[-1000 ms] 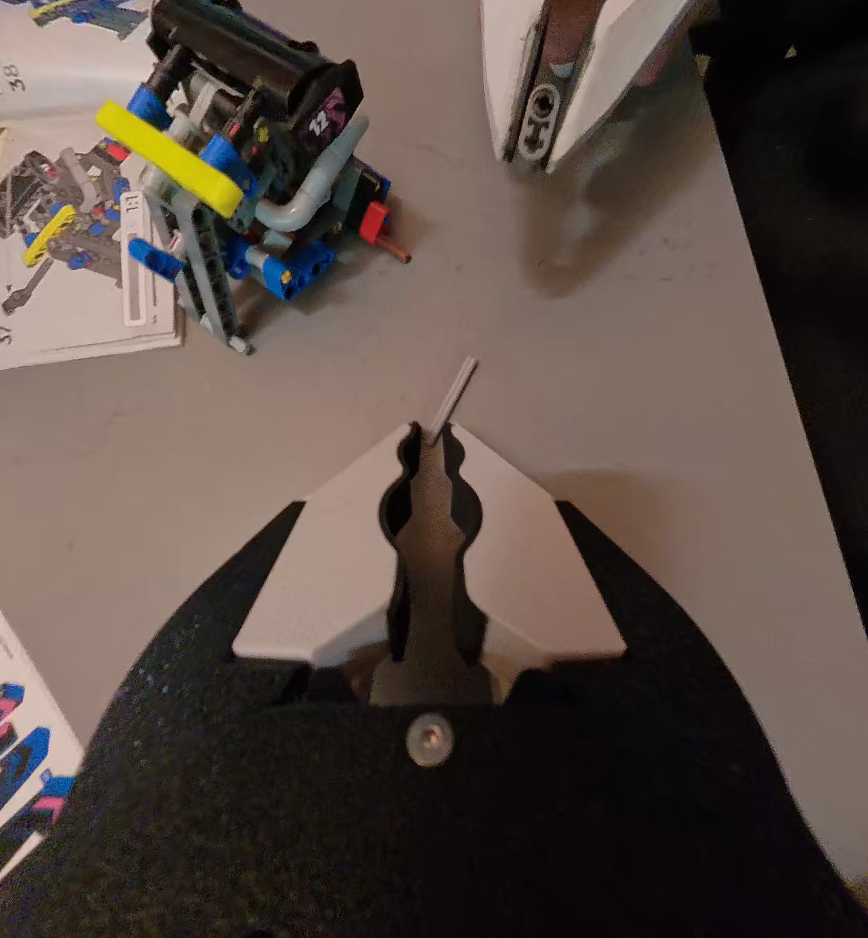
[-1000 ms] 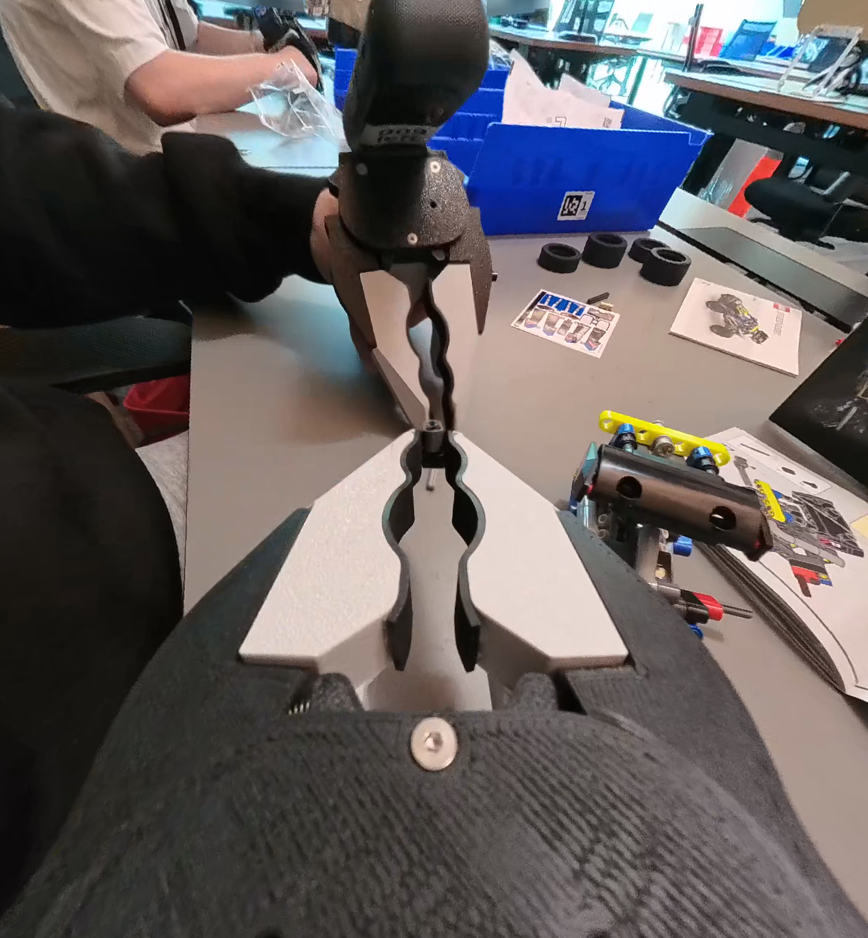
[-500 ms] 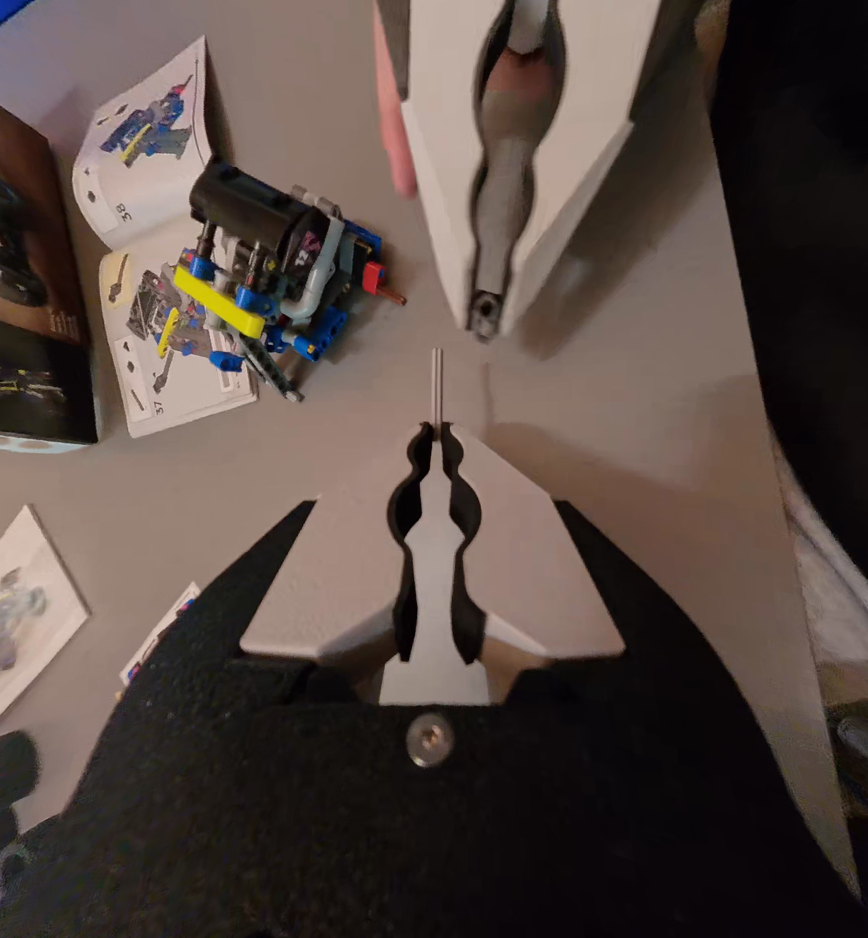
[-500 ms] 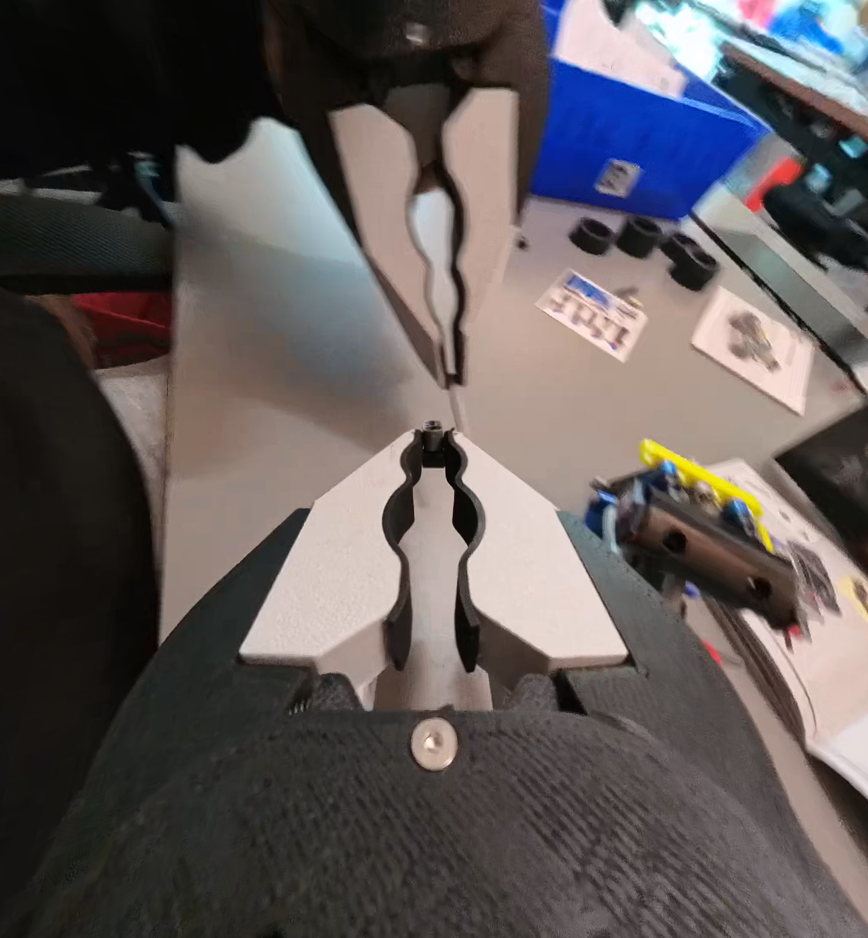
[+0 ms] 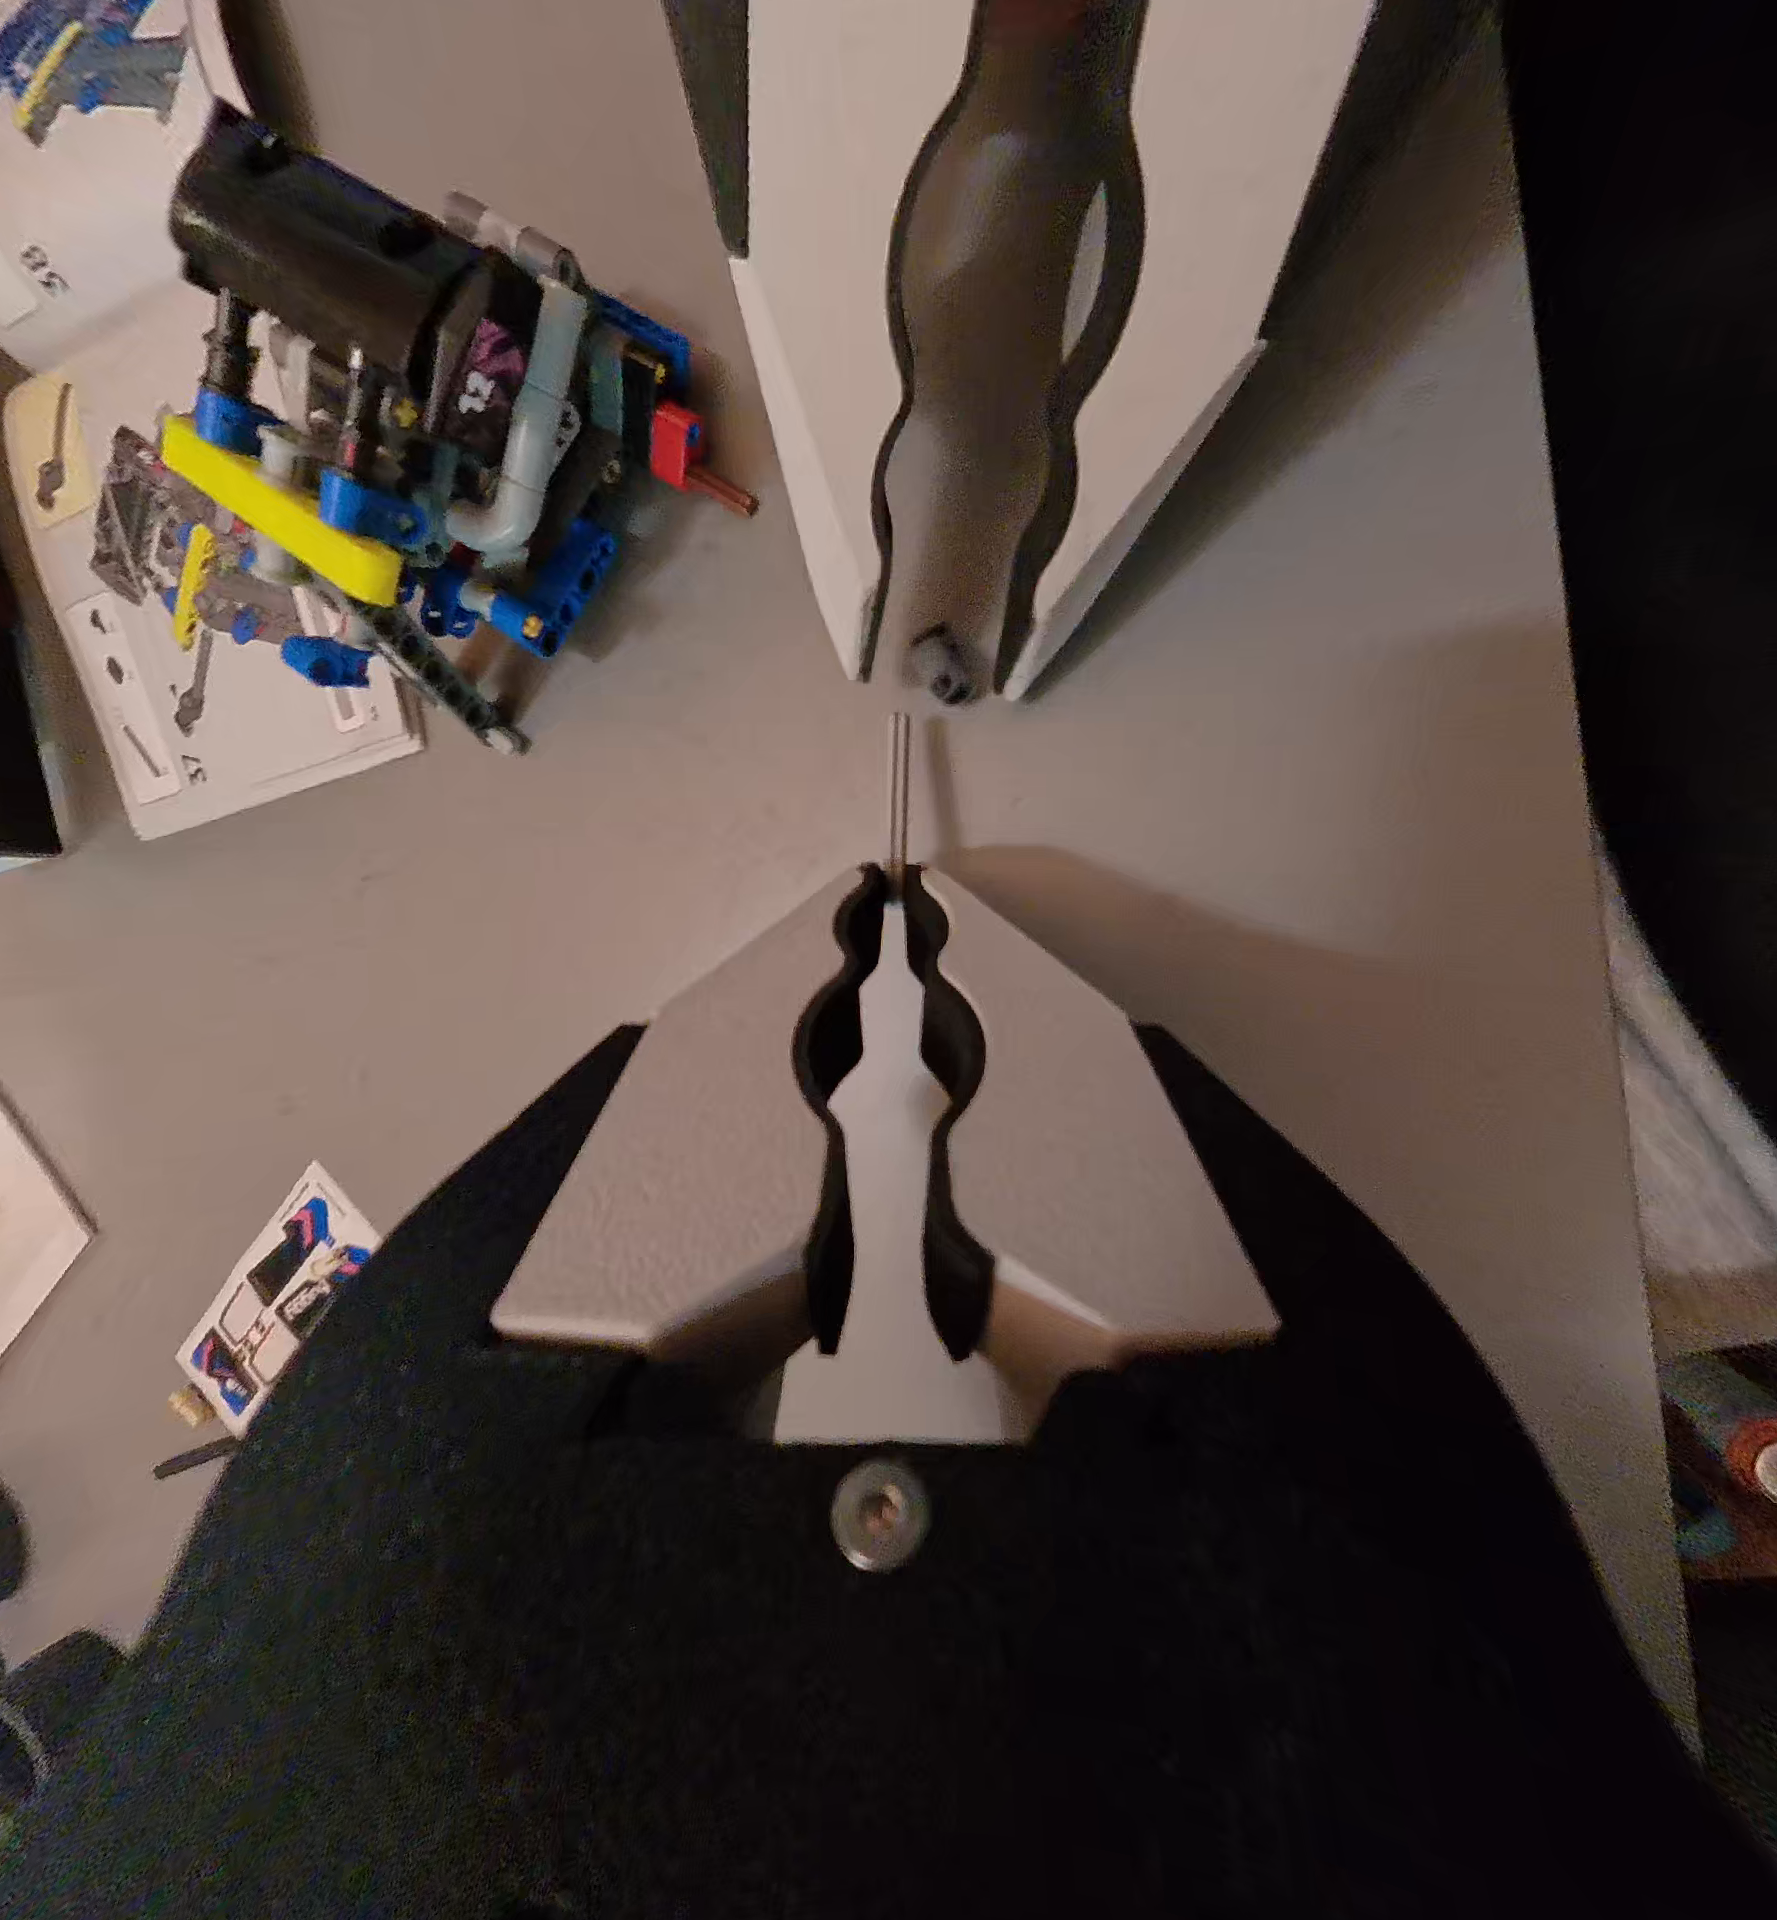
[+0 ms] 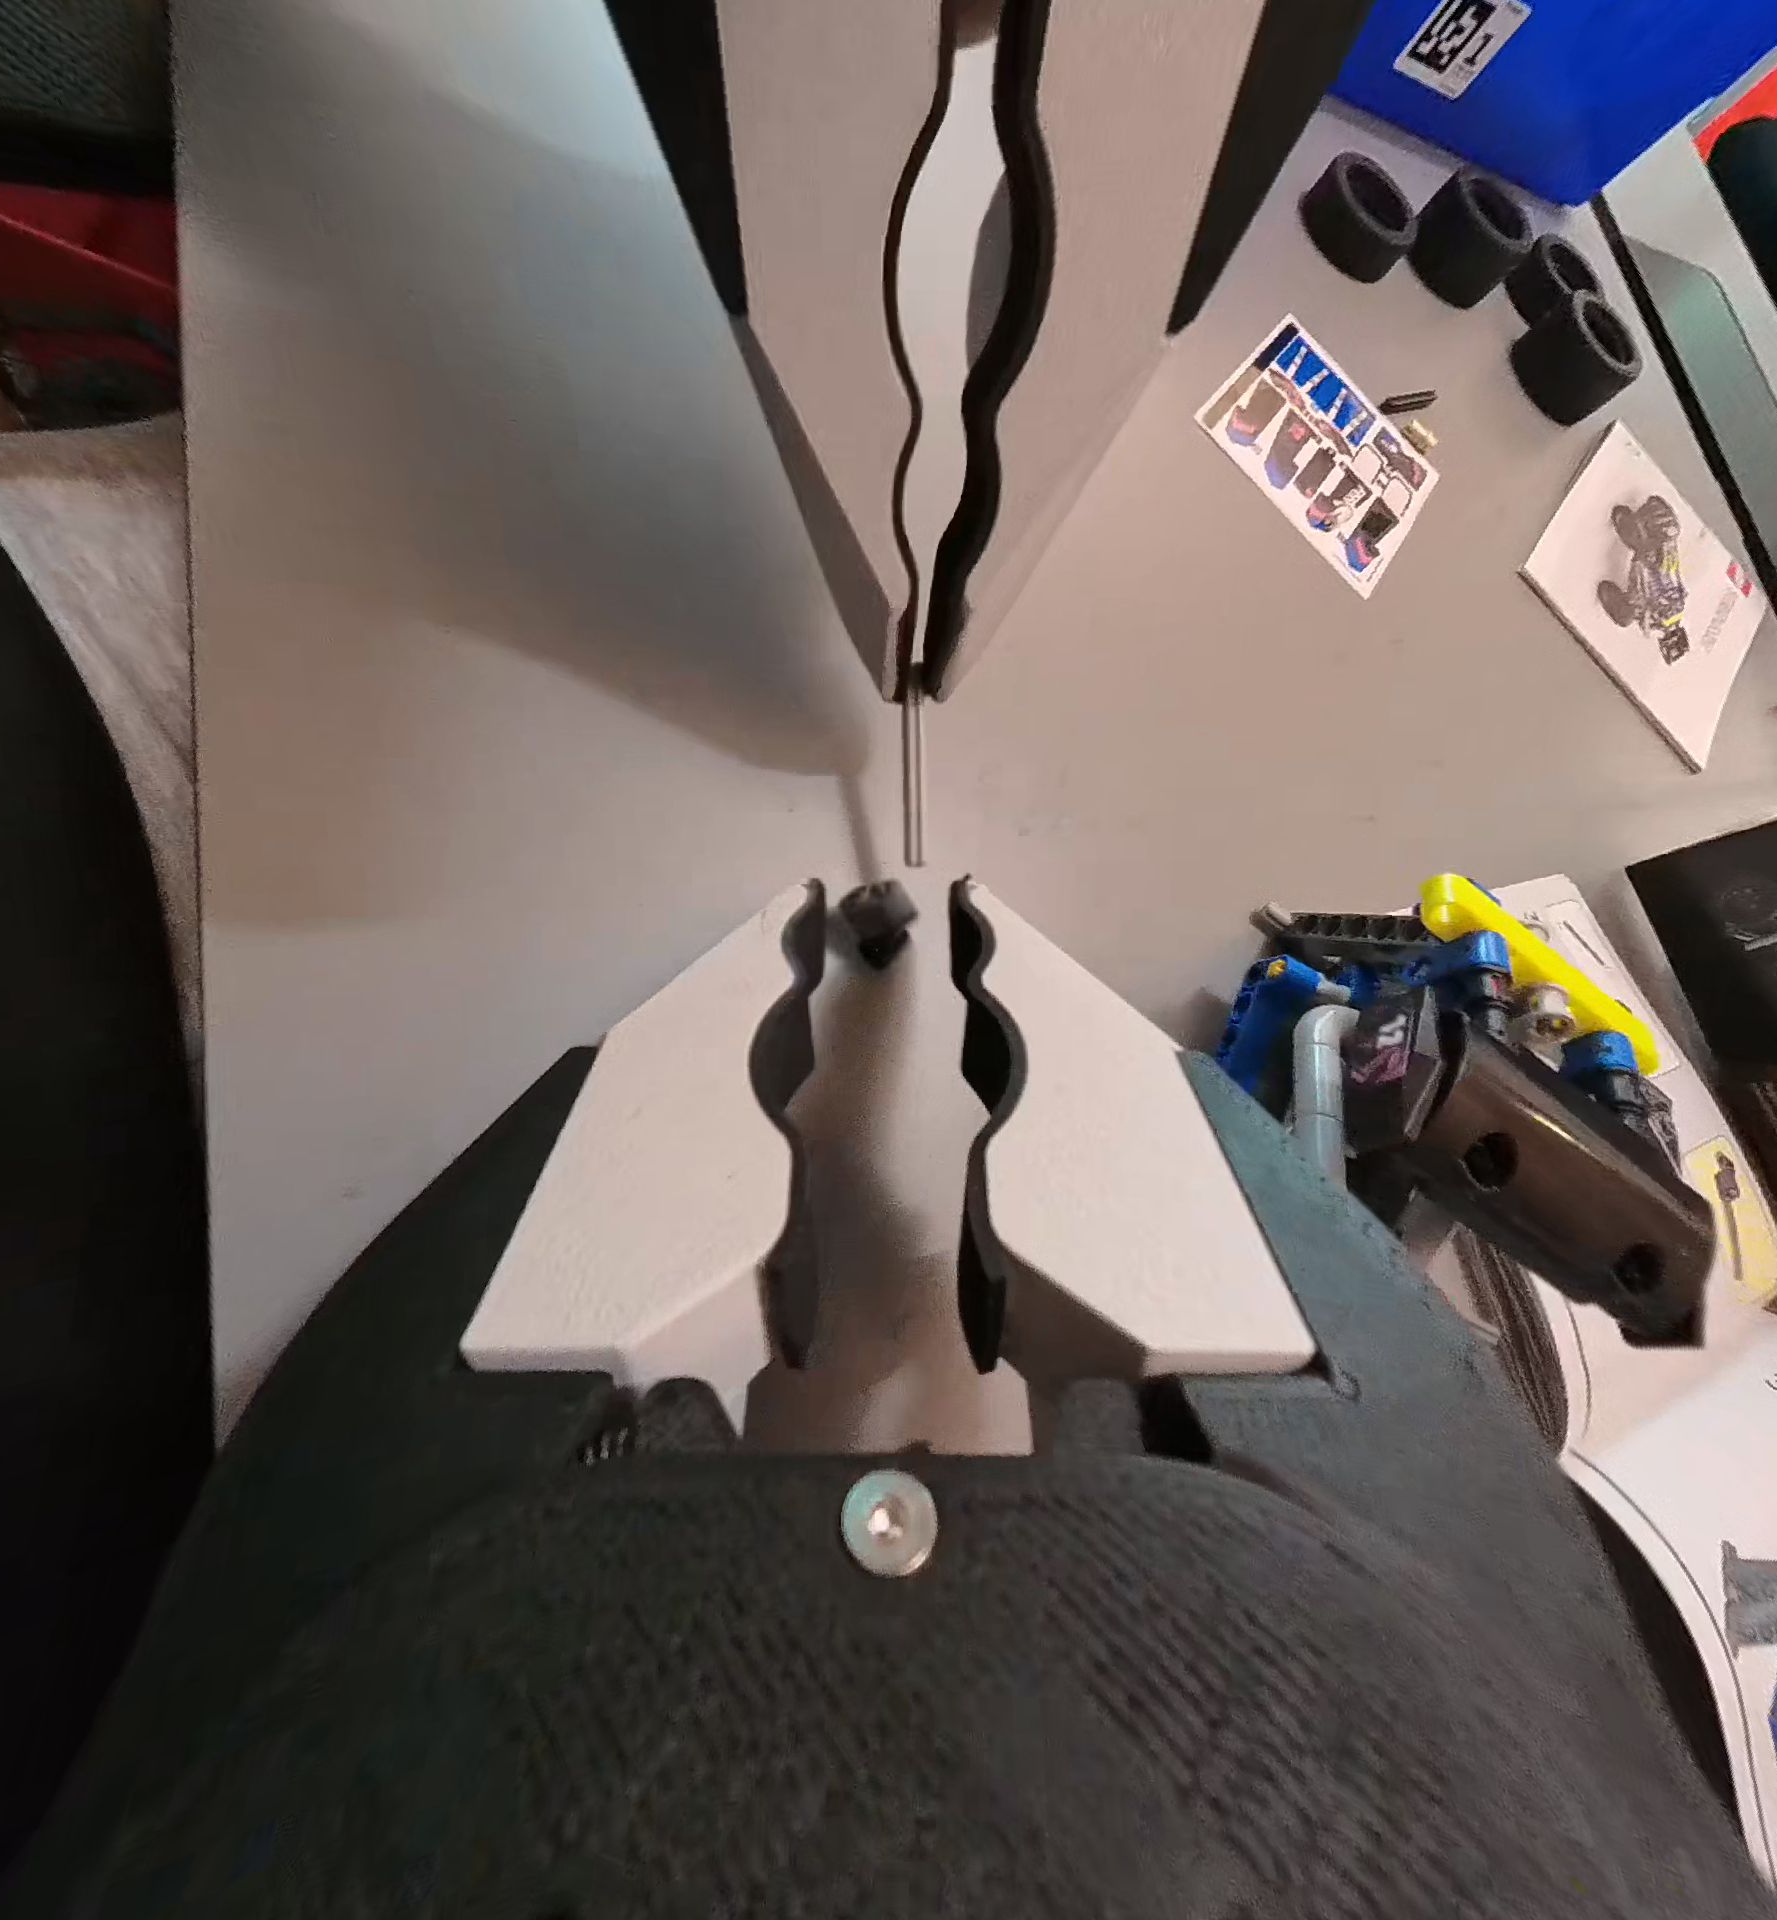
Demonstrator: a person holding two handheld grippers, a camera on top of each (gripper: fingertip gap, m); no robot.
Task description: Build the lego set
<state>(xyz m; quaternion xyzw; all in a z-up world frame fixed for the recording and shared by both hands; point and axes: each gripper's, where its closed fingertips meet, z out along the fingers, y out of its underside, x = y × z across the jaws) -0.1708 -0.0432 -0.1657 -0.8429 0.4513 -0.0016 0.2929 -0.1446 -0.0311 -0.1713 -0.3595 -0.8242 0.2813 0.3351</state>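
My left gripper [image 5: 894,875] is shut on a thin grey axle [image 5: 899,790] that sticks straight out from its tips over the grey table [image 5: 448,987]. It also shows in the right wrist view [image 6: 913,681], with the axle [image 6: 912,790] pointing at my right gripper. My right gripper [image 6: 886,891] is open. A small dark grey bush [image 6: 873,916] sits blurred between its fingers, close to the left one, and the pads do not press on it. In the left wrist view the right gripper [image 5: 936,681] faces mine tip to tip, with the bush [image 5: 941,665] in the gap.
A partly built brick model [image 5: 396,416] with a black cylinder and a yellow beam lies on an open instruction booklet [image 5: 240,707]; it also shows in the right wrist view [image 6: 1486,1091]. A sticker sheet [image 6: 1320,457], black tyres [image 6: 1466,239] and a blue bin [image 6: 1590,83] lie beyond. Less than 4 cm separates the two grippers' tips.
My right gripper's fingers, shut on the small dark bush before, have opened and the bush is loose between them. The two grippers have come closer, tip to tip. The left stays shut on the axle.
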